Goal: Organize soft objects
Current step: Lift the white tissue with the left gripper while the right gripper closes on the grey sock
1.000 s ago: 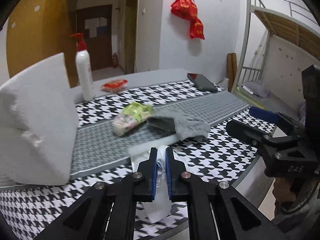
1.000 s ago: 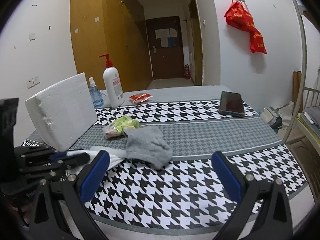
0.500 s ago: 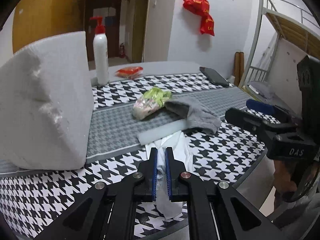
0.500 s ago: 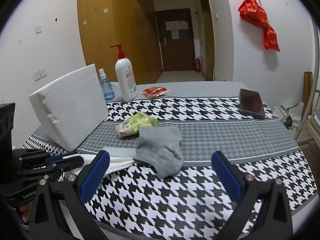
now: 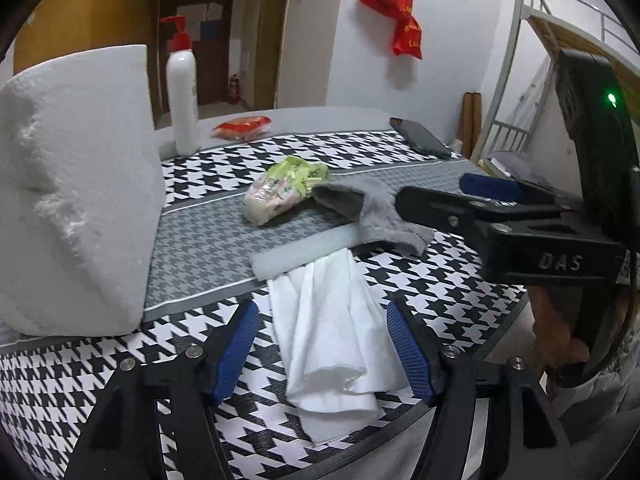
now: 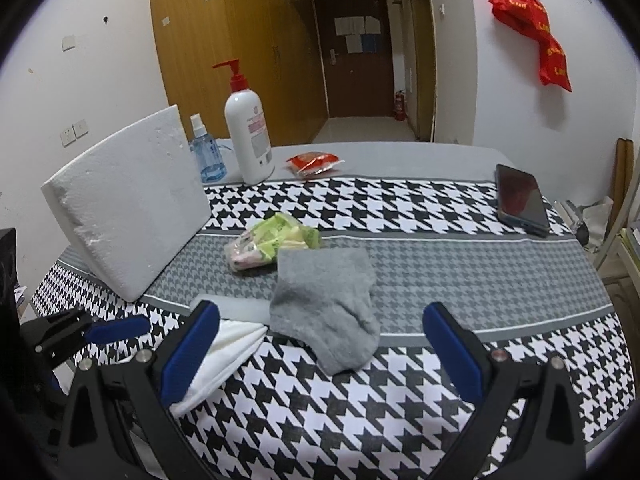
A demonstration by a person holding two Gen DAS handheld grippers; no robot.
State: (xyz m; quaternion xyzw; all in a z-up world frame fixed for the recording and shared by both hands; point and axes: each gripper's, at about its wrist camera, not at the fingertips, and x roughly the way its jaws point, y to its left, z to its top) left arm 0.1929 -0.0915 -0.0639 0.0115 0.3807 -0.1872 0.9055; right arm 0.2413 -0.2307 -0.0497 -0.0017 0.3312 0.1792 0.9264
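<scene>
Left gripper [image 5: 322,354]: standing with jaws spread wide, gripping nothing, straddling the white cloth [image 5: 332,336] without touching it. Right gripper [image 6: 316,354]: likewise standing with jaws spread wide, holding nothing, hovering near the table's front edge.

Task items:
- White cloth: lying folded on the houndstooth tablecloth [image 5: 440,288] at the front edge, far end touching the white foam strip [image 5: 304,248].
- Grey sock [image 6: 326,304]: lying flat, overlapping one end of the foam strip, top edge touching the green snack packet [image 6: 272,246].
- Large foam block [image 6: 128,204]: leaning tilted at the left side of the table.

Containers:
- Pump bottle [image 6: 248,136], white with red pump: standing upright at the far edge; contents not visible through the opaque wall.
- Blue spray bottle [image 6: 206,156]: standing just beside the pump bottle; liquid level not discernible.
- Red packet [image 6: 314,162]: lying near the pump bottle, sealed.

View differences:
- Right wrist view only: showing the blue spray bottle, hidden behind the foam block in the left wrist view.
- Left wrist view only: showing the full length of the white cloth and the bunk bed frame [image 5: 520,80].
- Both views: showing the phone [image 6: 520,198] lying at the right.
</scene>
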